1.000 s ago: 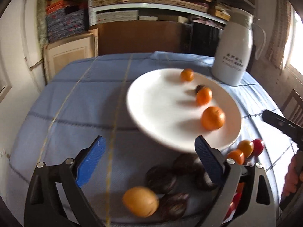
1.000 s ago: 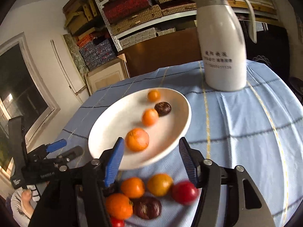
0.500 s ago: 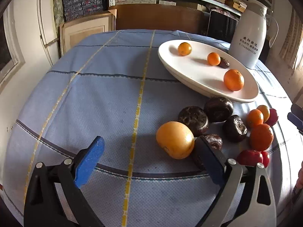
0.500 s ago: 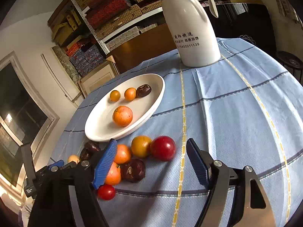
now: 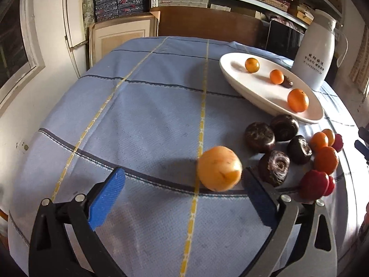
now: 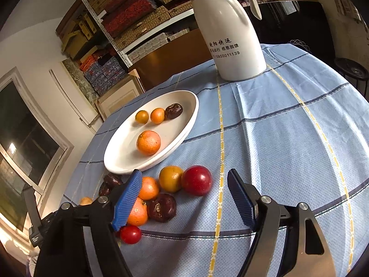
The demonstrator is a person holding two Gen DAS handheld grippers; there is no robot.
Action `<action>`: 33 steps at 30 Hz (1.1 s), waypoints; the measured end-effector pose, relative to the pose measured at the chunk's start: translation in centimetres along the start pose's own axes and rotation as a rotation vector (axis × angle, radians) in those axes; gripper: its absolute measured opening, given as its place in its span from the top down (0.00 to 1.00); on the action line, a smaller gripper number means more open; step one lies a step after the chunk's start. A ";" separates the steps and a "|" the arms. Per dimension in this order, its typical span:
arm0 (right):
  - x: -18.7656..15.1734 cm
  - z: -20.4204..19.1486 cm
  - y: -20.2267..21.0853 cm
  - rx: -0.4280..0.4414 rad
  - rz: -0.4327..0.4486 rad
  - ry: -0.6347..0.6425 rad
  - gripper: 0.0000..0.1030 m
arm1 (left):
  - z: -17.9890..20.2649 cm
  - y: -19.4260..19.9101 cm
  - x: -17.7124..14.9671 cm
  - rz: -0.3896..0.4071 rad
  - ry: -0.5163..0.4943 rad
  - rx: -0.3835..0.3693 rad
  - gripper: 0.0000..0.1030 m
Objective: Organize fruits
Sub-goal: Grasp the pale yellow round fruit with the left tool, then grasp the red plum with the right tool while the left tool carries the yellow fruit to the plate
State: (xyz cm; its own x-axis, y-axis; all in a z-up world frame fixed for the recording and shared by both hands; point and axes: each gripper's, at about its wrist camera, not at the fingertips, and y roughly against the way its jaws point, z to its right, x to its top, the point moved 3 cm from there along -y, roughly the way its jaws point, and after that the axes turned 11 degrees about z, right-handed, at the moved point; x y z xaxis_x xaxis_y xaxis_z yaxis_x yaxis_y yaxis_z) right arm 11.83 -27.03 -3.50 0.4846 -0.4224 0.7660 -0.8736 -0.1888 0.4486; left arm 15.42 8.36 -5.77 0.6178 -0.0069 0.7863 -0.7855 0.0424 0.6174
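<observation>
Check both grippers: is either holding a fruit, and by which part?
Nothing is held. The left gripper and right gripper are both open, with only tablecloth between their fingers.

woven matt cloth (image 5: 143, 120) under both grippers, glossy white plate (image 6: 120, 159) ahead, smooth shiny plum (image 6: 196, 180) between the right jaws, wrinkled dark fruit (image 5: 274, 168) right of the left pads (image 5: 107, 198), ribbed blue.

The left hand-held gripper (image 5: 182, 196) has dropped toward the counter, its jaws just opening wider; the pale yellow-orange round fruit (image 5: 219, 171) now sits beside its right pad. The right hand-held gripper (image 6: 184, 199) has opened too, nothing between its pads
</observation>
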 end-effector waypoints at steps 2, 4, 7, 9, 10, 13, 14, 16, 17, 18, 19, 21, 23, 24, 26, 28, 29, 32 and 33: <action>-0.1 -0.2 0.0 -0.001 0.000 0.010 0.25 | 0.7 0.2 -0.1 0.007 -0.030 -0.006 0.04; -0.1 -0.2 -0.1 -0.002 -0.002 0.012 0.25 | 1.7 0.2 -0.5 0.001 -0.089 0.007 0.04; -0.2 -0.1 -0.1 -0.006 -0.004 0.009 0.25 | 2.7 -0.2 -0.8 -0.006 -0.157 0.037 0.04; -0.2 -0.2 -0.1 -0.004 -0.005 0.013 0.25 | 3.1 0.0 -0.6 0.012 -0.176 0.037 0.04; -0.2 -0.2 -0.1 -0.003 -0.005 0.017 0.25 | 3.2 0.1 -0.5 0.025 -0.179 0.031 0.04; -0.4 -0.3 -0.2 -0.005 -0.007 0.031 0.25 | 3.6 0.1 -0.4 0.038 -0.190 0.010 0.06; -0.4 -0.4 -0.2 -0.005 -0.009 0.032 0.25 | 3.8 0.0 -0.4 0.036 -0.194 0.001 0.08; -0.5 -0.5 -0.2 -0.009 -0.013 0.033 0.25 | 4.1 -0.6 -0.3 0.019 -0.202 -0.030 0.32; -0.5 -0.5 -0.2 -0.010 -0.015 0.034 0.25 | 4.3 -1.2 -0.4 -0.008 -0.199 -0.058 0.35; -0.6 -0.4 -0.3 -0.013 -0.016 0.036 0.25 | 4.3 -1.7 -0.5 -0.028 -0.196 -0.074 0.40; -0.6 -0.4 -0.3 -0.017 -0.016 0.040 0.25 | 4.4 -2.1 -0.6 -0.047 -0.189 -0.095 0.50; -0.6 -0.4 -0.3 -0.022 -0.017 0.043 0.25 | 4.3 -2.3 -0.4 -0.047 -0.164 -0.133 0.54; -0.6 -0.3 -0.4 -0.029 -0.016 0.045 0.25 | 4.2 -2.4 -0.4 -0.046 -0.156 -0.136 0.60; -0.6 -0.2 -0.4 -0.031 -0.016 0.043 0.25 | 4.2 -2.4 -0.4 -0.046 -0.154 -0.138 0.60; -0.6 0.1 -0.4 -0.028 -0.015 0.032 0.28 | 4.3 -2.3 -0.5 -0.044 -0.152 -0.137 0.60; -0.5 0.4 -0.5 -0.021 -0.020 0.024 0.43 | 4.3 -2.2 -0.6 -0.041 -0.157 -0.135 0.60; -0.5 0.4 -0.6 -0.016 -0.027 0.022 0.48 | 4.3 -2.1 -0.6 -0.039 -0.160 -0.133 0.60; -1.0 0.2 -1.4 -0.007 -0.064 0.038 0.55 | 4.4 -2.1 -0.6 -0.039 -0.164 -0.127 0.60; -1.2 0.0 -1.6 -0.012 -0.071 0.054 0.55 | 4.4 -2.2 -0.7 -0.044 -0.162 -0.126 0.60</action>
State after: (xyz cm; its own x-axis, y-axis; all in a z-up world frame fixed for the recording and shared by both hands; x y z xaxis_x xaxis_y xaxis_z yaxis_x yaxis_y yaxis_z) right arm 12.63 -26.18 -5.12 0.5472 -0.3597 0.7558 -0.8366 -0.2056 0.5078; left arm 16.59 3.90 -7.56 0.6292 -0.1716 0.7581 -0.7408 0.1630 0.6517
